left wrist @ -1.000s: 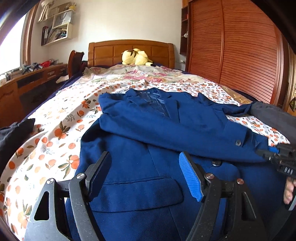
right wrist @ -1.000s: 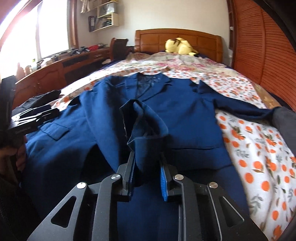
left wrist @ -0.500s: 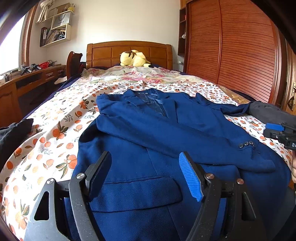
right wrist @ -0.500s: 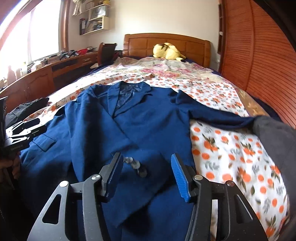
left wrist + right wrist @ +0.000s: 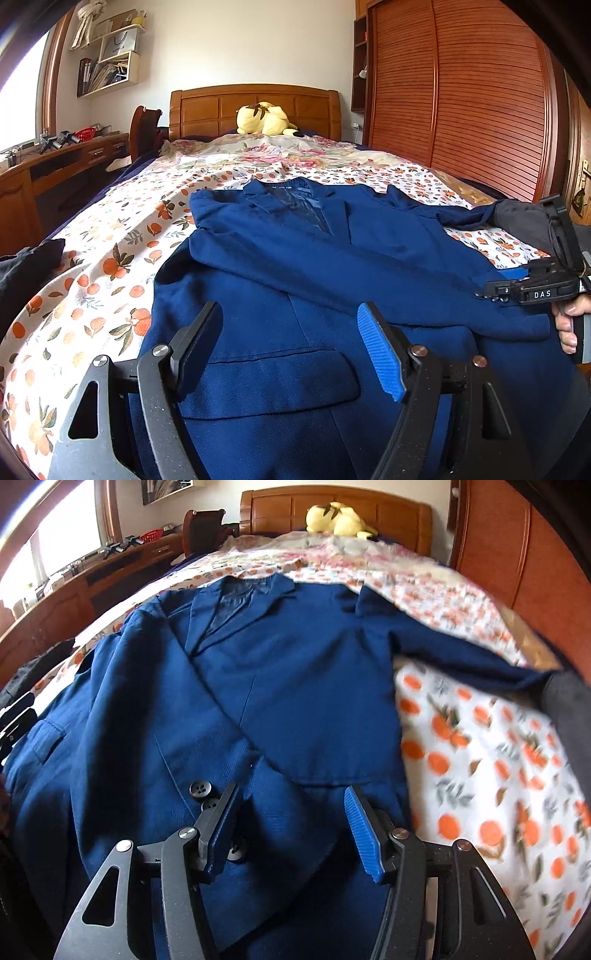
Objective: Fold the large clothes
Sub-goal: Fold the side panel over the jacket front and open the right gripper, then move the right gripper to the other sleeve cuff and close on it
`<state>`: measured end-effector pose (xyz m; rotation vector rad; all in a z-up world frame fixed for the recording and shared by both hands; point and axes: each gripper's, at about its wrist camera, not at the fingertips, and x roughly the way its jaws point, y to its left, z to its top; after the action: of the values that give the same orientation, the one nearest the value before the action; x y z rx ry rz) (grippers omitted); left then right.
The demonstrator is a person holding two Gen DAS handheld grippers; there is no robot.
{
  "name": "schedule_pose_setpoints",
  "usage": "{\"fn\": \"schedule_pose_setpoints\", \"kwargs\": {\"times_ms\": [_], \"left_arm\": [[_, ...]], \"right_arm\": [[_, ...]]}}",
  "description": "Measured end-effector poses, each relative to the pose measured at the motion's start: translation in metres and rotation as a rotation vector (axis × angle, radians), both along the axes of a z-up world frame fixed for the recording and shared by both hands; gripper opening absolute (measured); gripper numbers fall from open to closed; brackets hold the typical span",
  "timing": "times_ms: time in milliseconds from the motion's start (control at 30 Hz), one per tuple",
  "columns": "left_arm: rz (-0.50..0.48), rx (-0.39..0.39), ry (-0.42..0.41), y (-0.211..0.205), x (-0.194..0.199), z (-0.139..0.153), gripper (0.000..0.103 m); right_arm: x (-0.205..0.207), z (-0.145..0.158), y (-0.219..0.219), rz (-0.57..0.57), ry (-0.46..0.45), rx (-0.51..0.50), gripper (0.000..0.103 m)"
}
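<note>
While the blue jacket [image 5: 280, 686] lies face up on the orange-print bedspread [image 5: 480, 738], one sleeve [image 5: 332, 273] is laid diagonally across its chest, the cuff buttons [image 5: 201, 789] resting near the lower front, and the other sleeve [image 5: 461, 657] is spread out sideways over the print toward a grey garment [image 5: 569, 709] at the bed edge. Right gripper [image 5: 291, 827]: jaws parted and empty, poised just above the cloth beside the folded cuff, nothing pinched between the pads. Left gripper [image 5: 291, 350]: likewise spread wide and holding nothing, hovering over the flap pocket [image 5: 266, 380] on the near side of the garment. Assessment: one sleeve appears placed; the outstretched sleeve is the likely next concern. Recommendation: take that sleeve near the cuff with the right tool, lift only enough to clear the fabric, and lay it across the chest so it mirrors the first, without dragging the body panel askew. The left tool could usefully press the near hem or pocket area flat to steady the jacket meanwhile. Risk noted: the cloth looks heavy and structured, so a shallow pinch may slip; the laid sleeve shows a soft ridge that may need smoothing before any body fold.
</note>
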<state>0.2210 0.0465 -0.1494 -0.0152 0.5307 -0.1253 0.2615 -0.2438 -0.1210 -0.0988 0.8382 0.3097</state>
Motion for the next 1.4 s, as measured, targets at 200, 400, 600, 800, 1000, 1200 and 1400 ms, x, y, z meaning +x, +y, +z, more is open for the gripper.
{"fn": "schedule_pose_setpoints", "kwargs": {"times_ms": [200,400,600,800,1000,1200,1400], "left_arm": [[0.001,0.001,0.003,-0.001,0.001,0.000,0.076],[0.001,0.001,0.003,0.000,0.001,-0.001,0.076],[0.000,-0.001,0.006,-0.001,0.002,-0.002,0.076],[0.002,-0.004,0.003,0.000,0.002,-0.004,0.076],[0.004,-0.007,0.008,0.002,0.002,-0.005,0.076],[0.003,-0.003,0.010,0.000,0.002,-0.005,0.076],[0.004,-0.004,0.011,0.000,0.001,-0.004,0.076]], "right_arm": [[-0.005,0.002,0.000,0.055,-0.011,0.014,0.031],[-0.034,0.027,0.001,0.084,-0.163,-0.021,0.012],[-0.037,0.047,-0.013,-0.031,-0.232,-0.080,0.012],[-0.024,0.036,-0.005,-0.056,-0.207,-0.151,0.043],[-0.024,0.036,0.011,0.022,-0.178,-0.107,0.052],[-0.011,0.012,0.017,0.089,-0.098,-0.079,0.053],[0.001,-0.008,0.012,0.092,-0.072,-0.071,0.053]]}}
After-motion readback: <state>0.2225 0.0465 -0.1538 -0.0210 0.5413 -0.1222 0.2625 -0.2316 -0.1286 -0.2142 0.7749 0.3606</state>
